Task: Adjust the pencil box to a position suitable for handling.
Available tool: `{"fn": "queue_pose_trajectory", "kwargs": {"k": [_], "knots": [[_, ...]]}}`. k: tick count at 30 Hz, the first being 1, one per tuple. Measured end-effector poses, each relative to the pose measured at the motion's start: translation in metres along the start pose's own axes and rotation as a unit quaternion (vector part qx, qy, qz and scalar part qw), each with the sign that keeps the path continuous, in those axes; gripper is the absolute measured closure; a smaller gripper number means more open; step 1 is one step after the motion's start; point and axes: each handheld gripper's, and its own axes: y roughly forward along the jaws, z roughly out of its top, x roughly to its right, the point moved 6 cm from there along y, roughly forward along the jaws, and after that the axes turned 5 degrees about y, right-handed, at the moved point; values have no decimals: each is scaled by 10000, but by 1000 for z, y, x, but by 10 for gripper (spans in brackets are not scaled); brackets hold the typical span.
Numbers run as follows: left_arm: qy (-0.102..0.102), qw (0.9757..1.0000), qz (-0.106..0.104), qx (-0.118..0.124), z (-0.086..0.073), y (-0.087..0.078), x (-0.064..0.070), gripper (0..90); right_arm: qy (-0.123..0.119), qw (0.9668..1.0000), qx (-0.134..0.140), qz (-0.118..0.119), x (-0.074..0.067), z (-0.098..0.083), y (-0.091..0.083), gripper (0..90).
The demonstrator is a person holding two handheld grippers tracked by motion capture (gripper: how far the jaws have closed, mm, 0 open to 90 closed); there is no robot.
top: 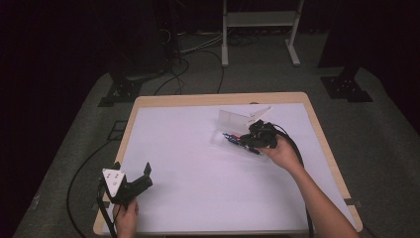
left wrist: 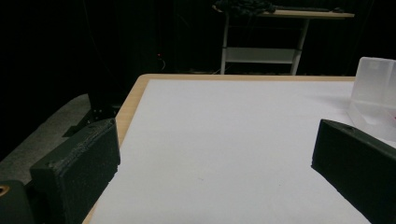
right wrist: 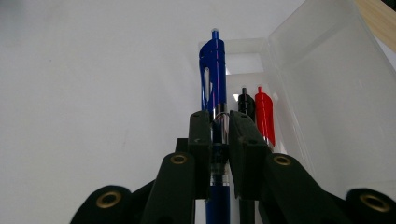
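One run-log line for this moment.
right gripper shut on blue pen | over clear case | left gripper open, idle

blue pen (right wrist: 212, 70): lower barrel hidden between the jaws, cut off at 6 o'clock.
clear case (left wrist: 377, 88): cut off at 3 o'clock.

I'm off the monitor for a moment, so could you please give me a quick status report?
Right tongs shut on blue pen, over open clear case. Left tongs open, idle. Red pen and black pen in case. Nothing blocking.
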Motion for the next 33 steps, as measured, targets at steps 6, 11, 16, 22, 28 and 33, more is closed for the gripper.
{"fn": "queue_pose_trajectory", "kwargs": {"k": [6, 11, 16, 22, 28, 33], "knots": [[29, 10000, -17, 9, 1, 1, 1, 3, 29, 10000, -56, 1, 10, -2, 8, 789], [51, 10000, -61, -10, 0, 4, 2, 3, 95, 9997, -204, 65, 15, -7, 15, 789], [50, 10000, -62, -23, 0, 3, 2, 3, 106, 9990, -444, -31, 18, -13, 23, 789], [48, 10000, -35, 24, 1, 0, 2, 3, 122, 9985, -538, -44, 21, -17, 30, 788], [23, 10000, -15, 21, 0, -1, 0, 3, 151, 9983, -556, 4, 24, -19, 32, 788], [32, 10000, -11, 14, 0, -2, 0, 3, 152, 9978, -650, 28, 23, -22, 37, 780]]}}
